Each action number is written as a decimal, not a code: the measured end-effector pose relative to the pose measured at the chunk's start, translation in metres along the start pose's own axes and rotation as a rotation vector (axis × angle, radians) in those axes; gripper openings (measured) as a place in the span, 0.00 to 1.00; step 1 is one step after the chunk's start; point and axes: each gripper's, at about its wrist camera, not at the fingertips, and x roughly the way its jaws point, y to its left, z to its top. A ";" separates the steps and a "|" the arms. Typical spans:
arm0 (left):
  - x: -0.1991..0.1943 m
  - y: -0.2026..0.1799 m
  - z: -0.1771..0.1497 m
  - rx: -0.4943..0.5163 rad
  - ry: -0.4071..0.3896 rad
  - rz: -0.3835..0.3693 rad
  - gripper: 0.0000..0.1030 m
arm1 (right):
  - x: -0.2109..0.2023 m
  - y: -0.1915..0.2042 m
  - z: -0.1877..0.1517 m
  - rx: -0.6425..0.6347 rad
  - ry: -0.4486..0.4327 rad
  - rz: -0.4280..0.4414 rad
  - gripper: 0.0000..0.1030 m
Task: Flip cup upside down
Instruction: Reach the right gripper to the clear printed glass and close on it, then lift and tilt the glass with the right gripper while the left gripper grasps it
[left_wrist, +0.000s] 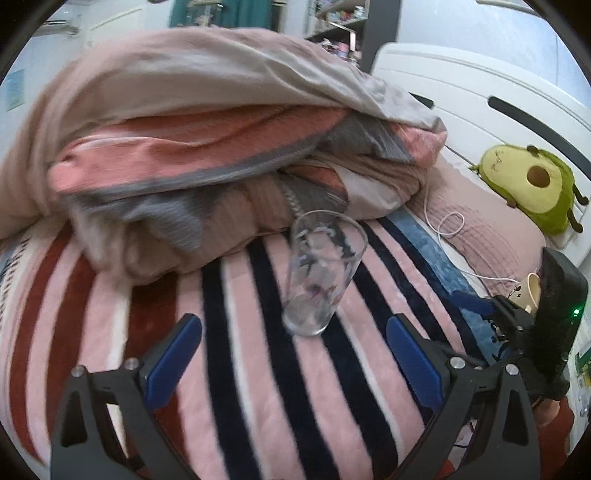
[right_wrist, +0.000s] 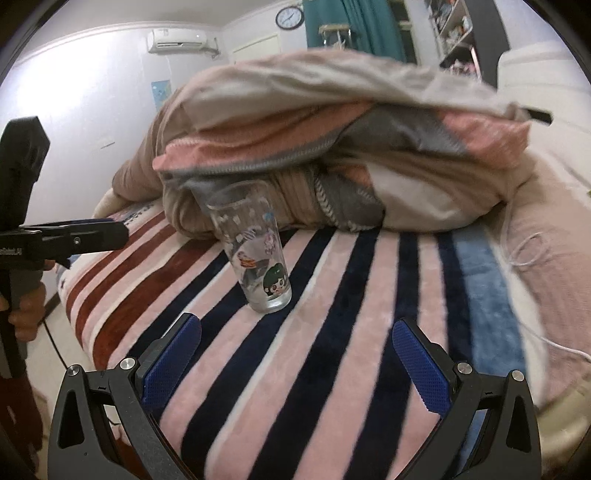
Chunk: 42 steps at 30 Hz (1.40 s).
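The clear cup (left_wrist: 325, 273) (right_wrist: 251, 254) stands upright, mouth up, on the striped blanket (left_wrist: 258, 369) of the bed. Left claw (left_wrist: 295, 354) and right claw (right_wrist: 297, 363) are both wide, holding nothing, near it.

Both tools share one build — matte black frames with triangular cut-outs and round silver screws at the joints. The left tool (left_wrist: 293, 326) carries two blue pads with a fine ribbed texture; the right tool (right_wrist: 295, 330) has the same, its pads (right_wrist: 421, 369) a saturated royal blue. From the right wrist camera, the left tool's flank shows a slim black arm with small white lettering, too small to read. Below that lettering, the left hand (right_wrist: 26, 314) shows bare skin. A thin black cable hangs beneath it.
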 end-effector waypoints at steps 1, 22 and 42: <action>0.011 -0.001 0.003 0.011 0.008 -0.016 0.97 | 0.009 -0.004 0.002 0.005 0.014 0.008 1.00; 0.113 0.029 0.034 -0.040 -0.034 -0.310 0.60 | 0.158 -0.007 0.044 -0.057 0.194 0.435 0.90; 0.063 -0.011 -0.029 -0.286 0.050 -0.548 0.58 | 0.063 0.047 -0.001 -0.274 0.262 0.229 0.60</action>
